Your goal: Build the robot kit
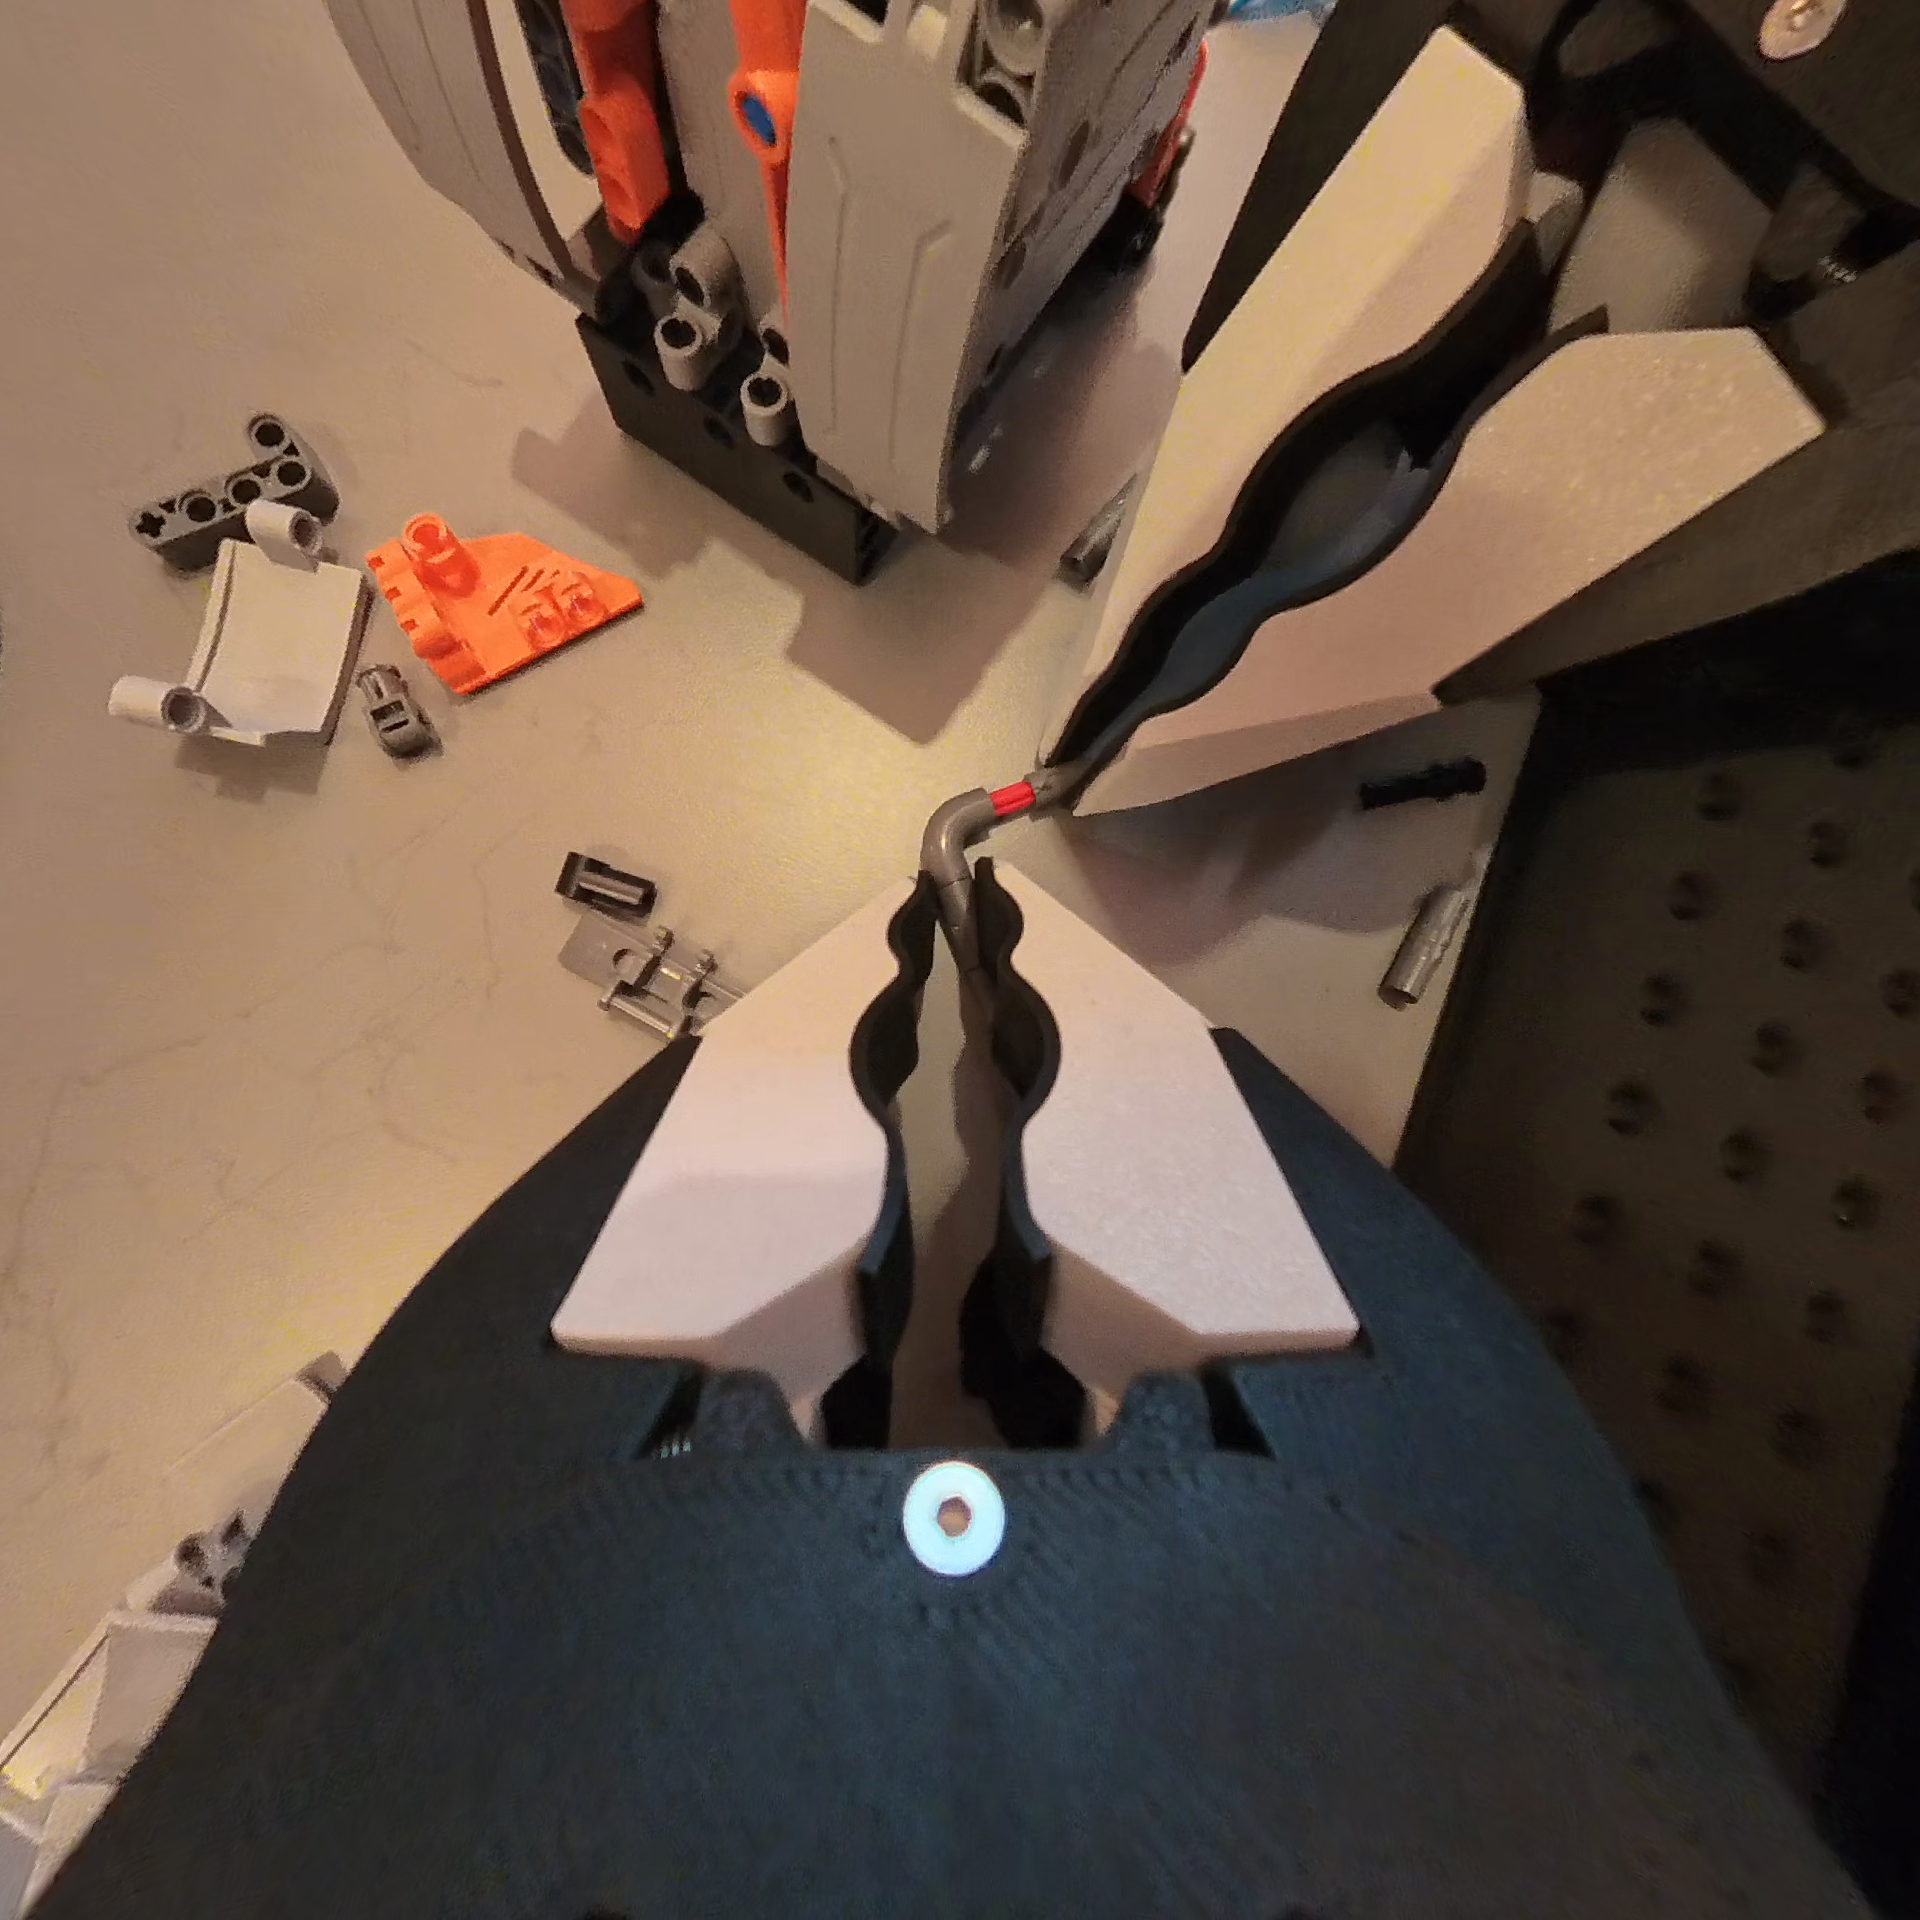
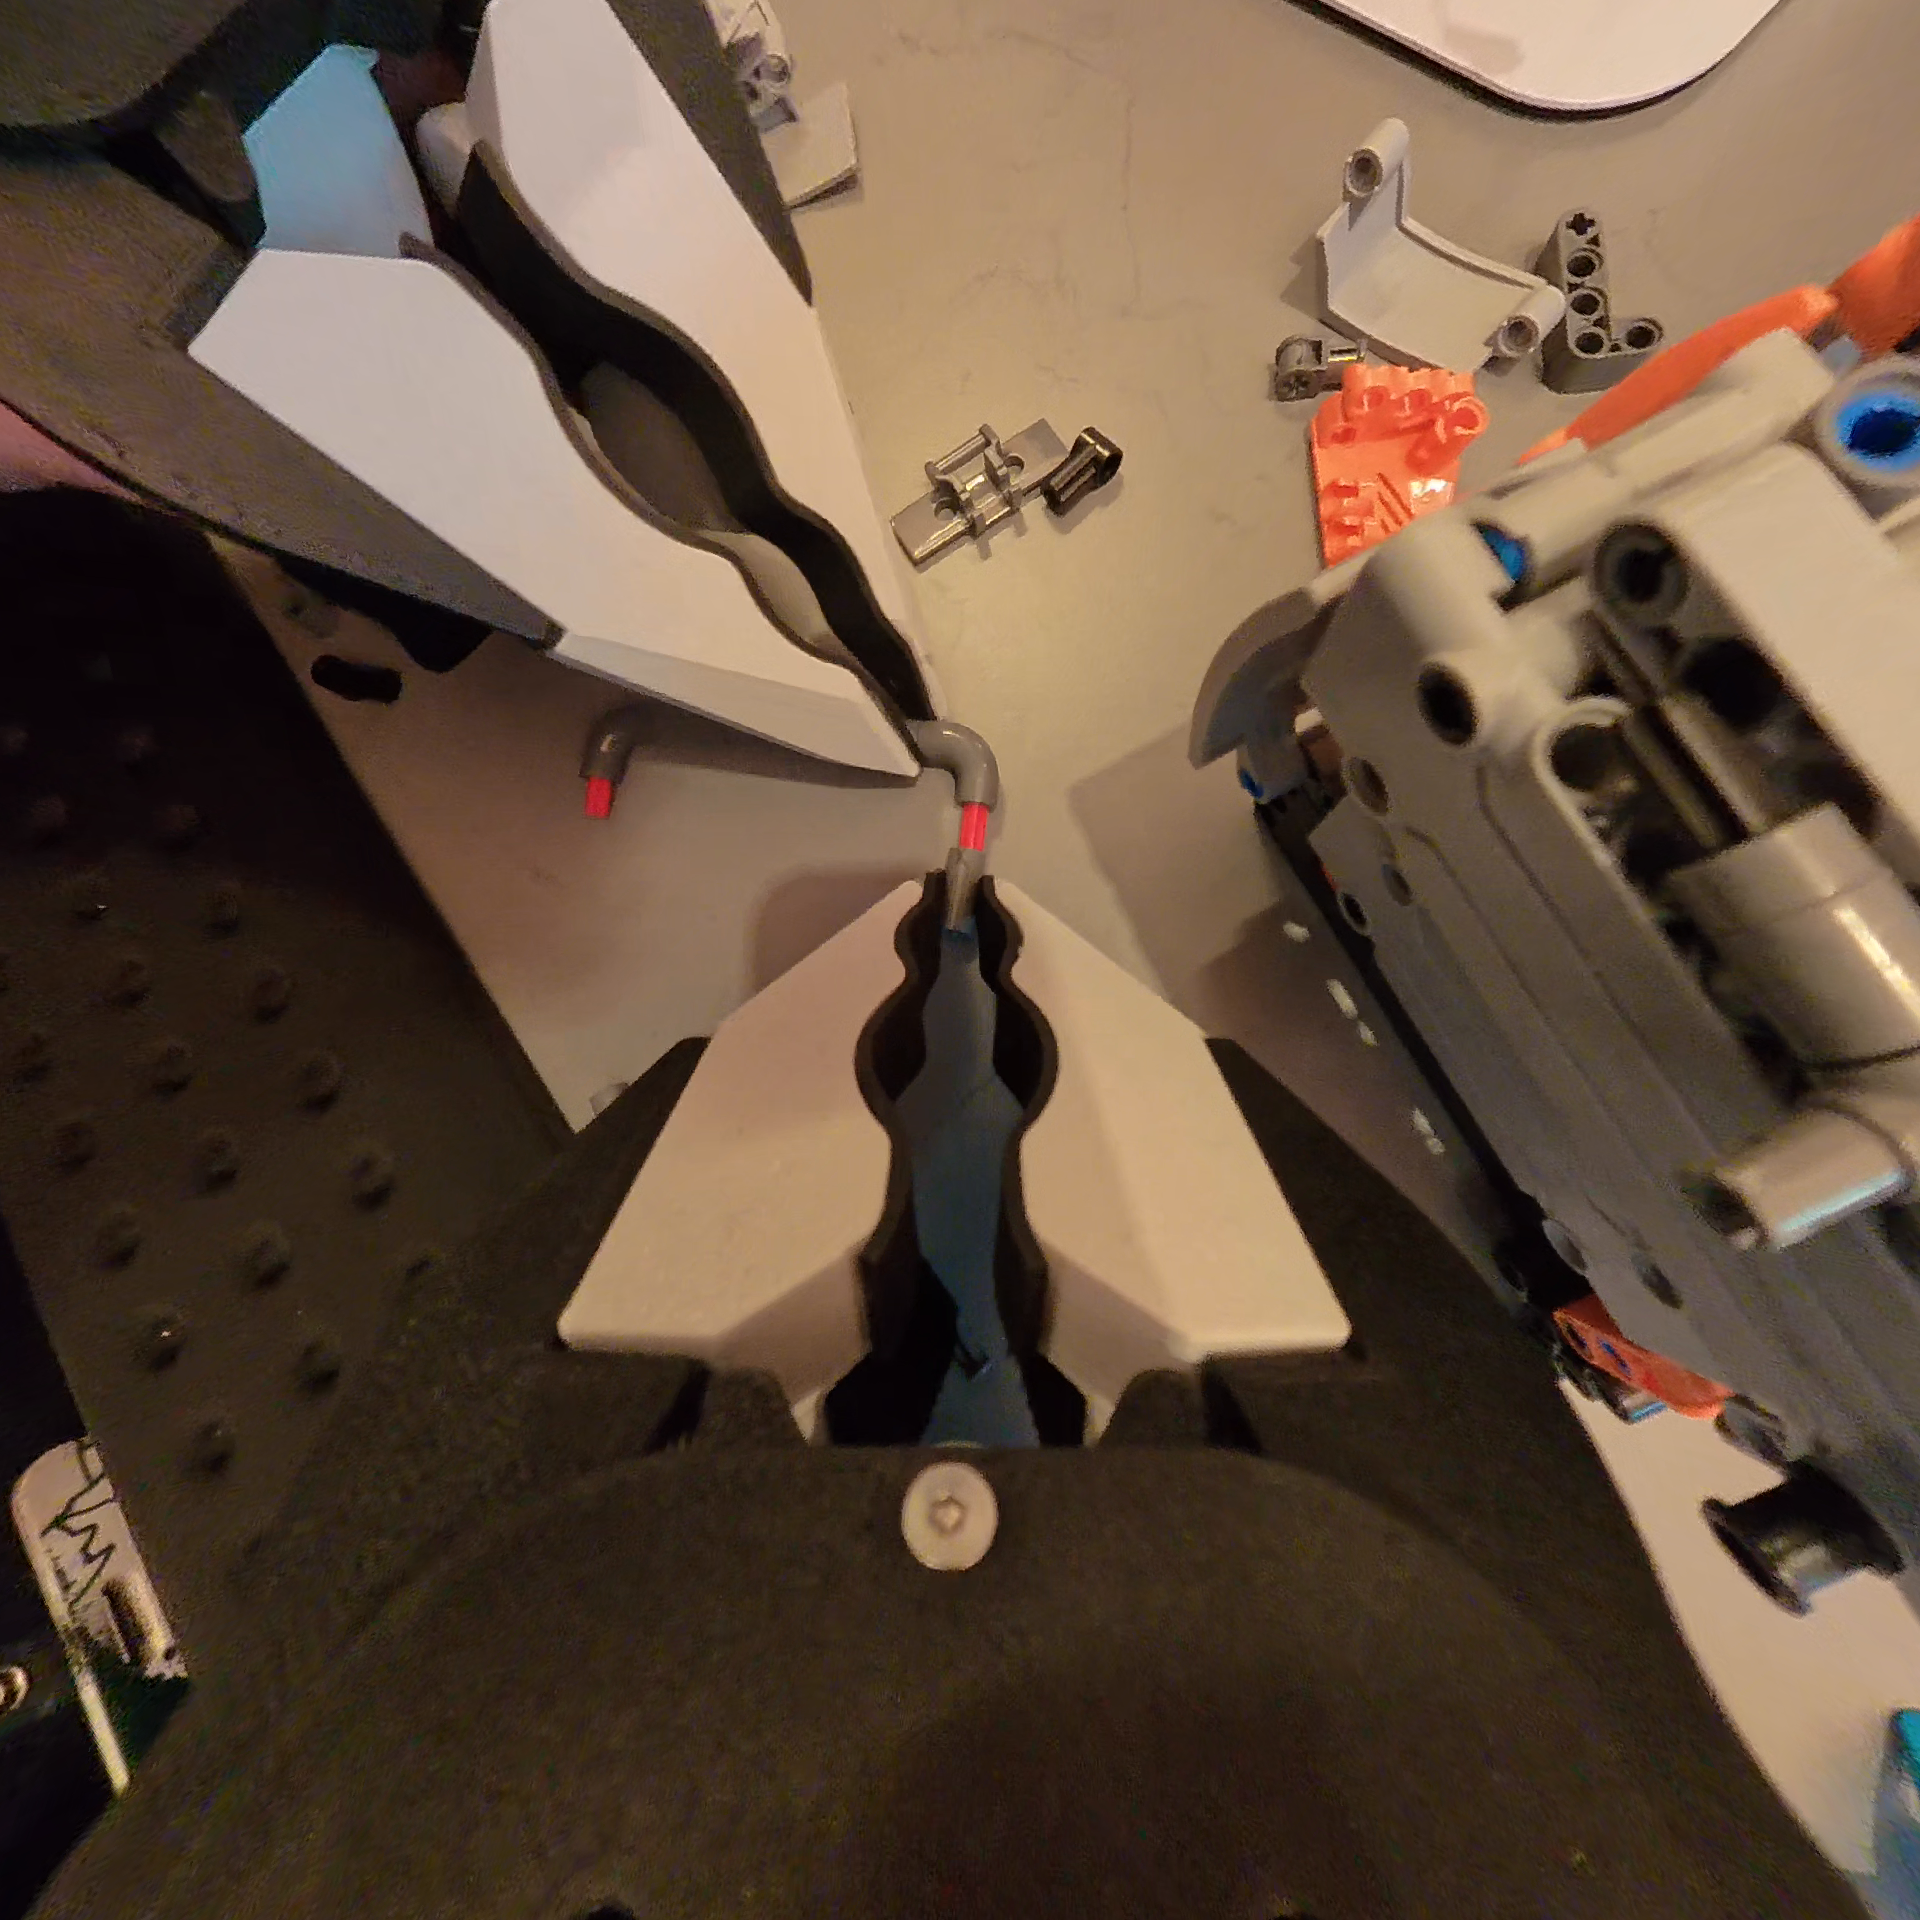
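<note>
Both my tongs are pinched nearly closed on one small piece: left tongs (image 1: 961,883) grip the grey elbow (image 1: 951,831), right tongs (image 2: 964,885) grip the thin pin past the red axle (image 2: 972,826). I'd guess keeping the two ends square and squeezing lightly matters here, since it's tiny. The elbow hangs just above the worktop (image 1: 312,1039), the big model (image 1: 831,260) well beyond it, the loose track link (image 1: 649,977) off to its left, and the pegboard (image 1: 1714,1091) edge close on its right.
</note>
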A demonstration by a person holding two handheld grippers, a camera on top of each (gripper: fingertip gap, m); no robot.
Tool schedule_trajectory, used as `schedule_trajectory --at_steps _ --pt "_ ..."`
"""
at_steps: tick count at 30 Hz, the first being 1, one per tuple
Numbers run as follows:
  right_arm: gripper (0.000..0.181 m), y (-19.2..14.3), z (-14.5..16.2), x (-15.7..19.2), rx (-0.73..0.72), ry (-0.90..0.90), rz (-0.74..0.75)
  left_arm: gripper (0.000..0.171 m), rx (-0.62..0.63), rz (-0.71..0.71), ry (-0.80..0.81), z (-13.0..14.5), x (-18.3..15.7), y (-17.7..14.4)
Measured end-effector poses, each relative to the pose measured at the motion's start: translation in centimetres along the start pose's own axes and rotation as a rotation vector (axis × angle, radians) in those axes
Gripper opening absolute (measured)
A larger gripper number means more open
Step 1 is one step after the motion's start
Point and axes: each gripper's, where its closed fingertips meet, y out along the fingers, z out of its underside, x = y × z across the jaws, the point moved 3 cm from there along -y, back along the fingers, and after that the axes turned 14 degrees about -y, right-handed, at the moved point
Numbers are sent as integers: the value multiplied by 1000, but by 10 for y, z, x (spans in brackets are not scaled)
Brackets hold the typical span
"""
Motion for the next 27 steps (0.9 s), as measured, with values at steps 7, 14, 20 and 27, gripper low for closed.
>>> schedule_trajectory --at_steps 7,14,20,27 --pt "4 0 0 -1 -16 32 -53 4 -66 -9 105 0 -4 -4" --pt "4 0 0 -1 -31 26 -93 5 -41 56 77 4 -1 -3" --pt "4 0 0 0 -26 -8 -73 16 11 77 46 2 -2 1" --pt "4 -2 2 2 7 -70 -35 8 28 74 47 0 -2 4"
